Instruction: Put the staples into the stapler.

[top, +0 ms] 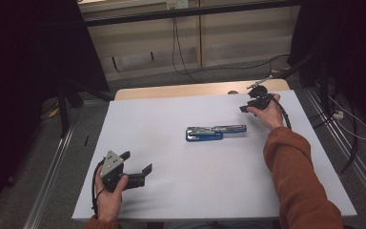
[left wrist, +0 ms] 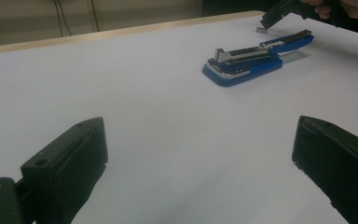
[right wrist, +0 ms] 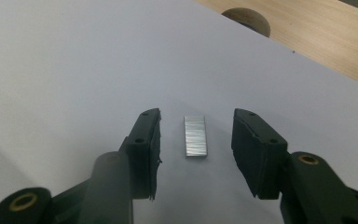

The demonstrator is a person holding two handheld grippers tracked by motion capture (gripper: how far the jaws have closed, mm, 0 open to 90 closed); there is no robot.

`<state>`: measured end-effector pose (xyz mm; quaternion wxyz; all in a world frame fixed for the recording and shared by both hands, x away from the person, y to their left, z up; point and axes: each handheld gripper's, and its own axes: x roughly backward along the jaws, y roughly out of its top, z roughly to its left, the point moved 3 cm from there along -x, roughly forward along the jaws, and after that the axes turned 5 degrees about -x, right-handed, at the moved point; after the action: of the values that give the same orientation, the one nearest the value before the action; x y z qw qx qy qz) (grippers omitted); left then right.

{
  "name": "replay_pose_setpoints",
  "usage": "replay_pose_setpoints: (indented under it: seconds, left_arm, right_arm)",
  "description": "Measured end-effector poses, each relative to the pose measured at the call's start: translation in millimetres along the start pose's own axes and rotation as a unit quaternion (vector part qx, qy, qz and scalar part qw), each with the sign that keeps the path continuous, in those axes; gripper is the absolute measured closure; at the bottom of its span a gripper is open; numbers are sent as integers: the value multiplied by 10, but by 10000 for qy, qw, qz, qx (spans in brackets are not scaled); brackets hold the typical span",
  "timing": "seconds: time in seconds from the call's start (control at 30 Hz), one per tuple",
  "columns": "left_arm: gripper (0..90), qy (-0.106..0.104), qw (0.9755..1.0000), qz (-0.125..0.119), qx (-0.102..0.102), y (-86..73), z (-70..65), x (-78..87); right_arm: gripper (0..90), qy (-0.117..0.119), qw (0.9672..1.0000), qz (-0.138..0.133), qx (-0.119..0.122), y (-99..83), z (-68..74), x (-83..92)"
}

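The right gripper (right wrist: 196, 154) is down low over the white table (top: 171, 200), its 2 jaws part-open and straddling a small silver strip of staples (right wrist: 196, 136); the strip lies flat dead between the pads, a clear gap on either side, nothing pinched yet. Good line-up; the job now looks like closing evenly so both pads meet the strip's long edges together; if 1 pad lands first the strip will likely skate across the smooth sheet. Keep the tips low, almost brushing the surface, because the strip is thin and the pads could ride over it; squeeze gently, since a staple strip can snap. Off to that gripper's side, well apart, sits the blue stapler (top: 215, 132), lying with its top arm swung open, apparently ready for loading. The left gripper (top: 138, 167) rests near the table's front edge, jaws wide open and empty, the stapler well ahead of it.
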<state>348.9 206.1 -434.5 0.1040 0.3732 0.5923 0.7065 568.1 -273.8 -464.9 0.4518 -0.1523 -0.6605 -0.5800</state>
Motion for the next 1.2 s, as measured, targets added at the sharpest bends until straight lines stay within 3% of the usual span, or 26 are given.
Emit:
replay_pose_setpoints:
  seconds: [0.13, 0.43, 0.6, 0.8, 1.03, 1.2]
  left_arm:
    - [35, -17, 10000, 22, -24, -1, -5, -5]
    - [35, -24, 9999, 63, -83, -3, -9, -12]
    - [35, -38, 9999, 48, -87, -2, -9, -12]
    - [35, -39, 10000, 35, -84, -1, -7, -12]
    - [35, -35, 9999, 53, -121, -1, -9, -14]
    - [35, -32, 9999, 35, -109, 1, -14, -11]
  right_arm:
    - [599, 1, 9998, 149, 122, -5, 4, -44]
    - [701, -9, 9993, 207, 310, -1, 33, -99]
    - [788, 80, 9993, 221, 279, -9, 40, -114]
    - [789, 88, 9997, 194, 149, -19, 44, -112]
    - [791, 90, 9996, 197, 165, -27, 64, -90]
    - [791, 132, 9997, 58, 207, -21, 81, -17]
